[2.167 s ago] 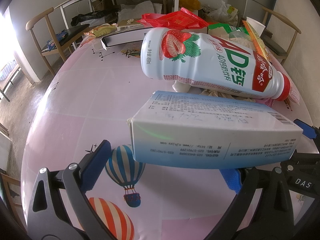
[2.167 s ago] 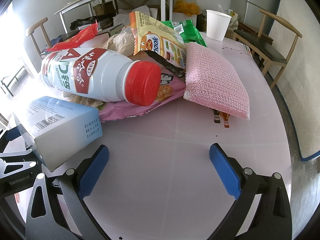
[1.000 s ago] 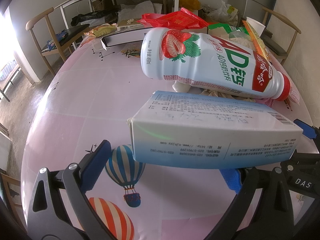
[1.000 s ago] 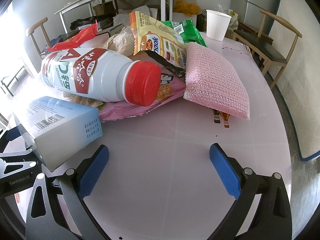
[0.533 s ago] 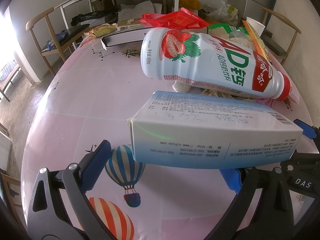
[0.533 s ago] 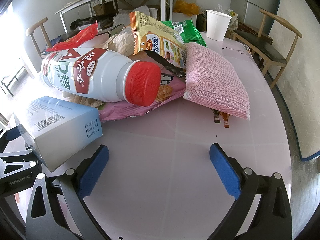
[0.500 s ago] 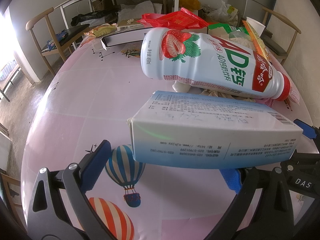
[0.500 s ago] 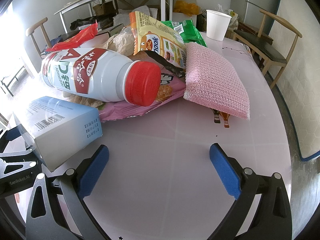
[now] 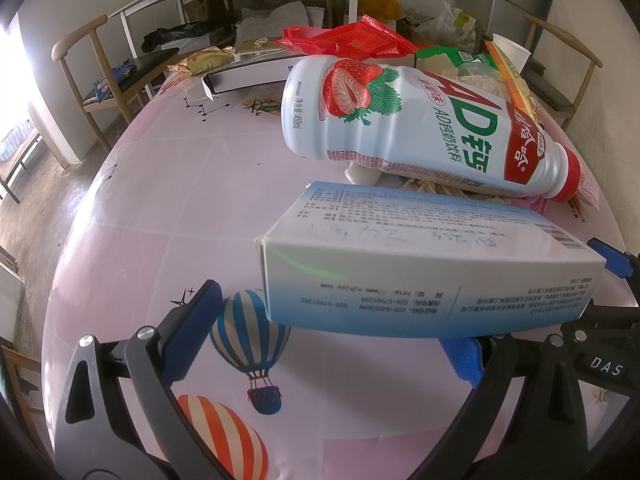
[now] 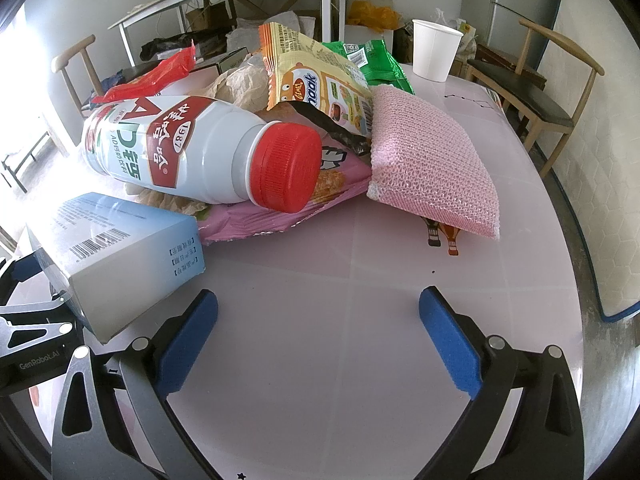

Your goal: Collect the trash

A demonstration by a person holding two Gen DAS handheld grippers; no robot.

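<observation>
A white-and-blue carton box (image 9: 420, 264) lies on the pink table just ahead of my open left gripper (image 9: 328, 332), overlapping its right finger; it also shows in the right wrist view (image 10: 120, 252). Behind it a white strawberry drink bottle (image 9: 420, 132) with a red cap (image 10: 286, 168) lies on its side on a pile of snack wrappers (image 10: 316, 80). A pink sponge (image 10: 428, 164) leans beside the pile. My right gripper (image 10: 320, 336) is open and empty over bare table in front of the pile.
A white paper cup (image 10: 434, 54) stands at the far right of the table. A long black-and-white box (image 9: 248, 74) and a red wrapper (image 9: 352, 40) lie at the back. Wooden chairs (image 10: 548, 76) stand around the round table (image 10: 360, 360).
</observation>
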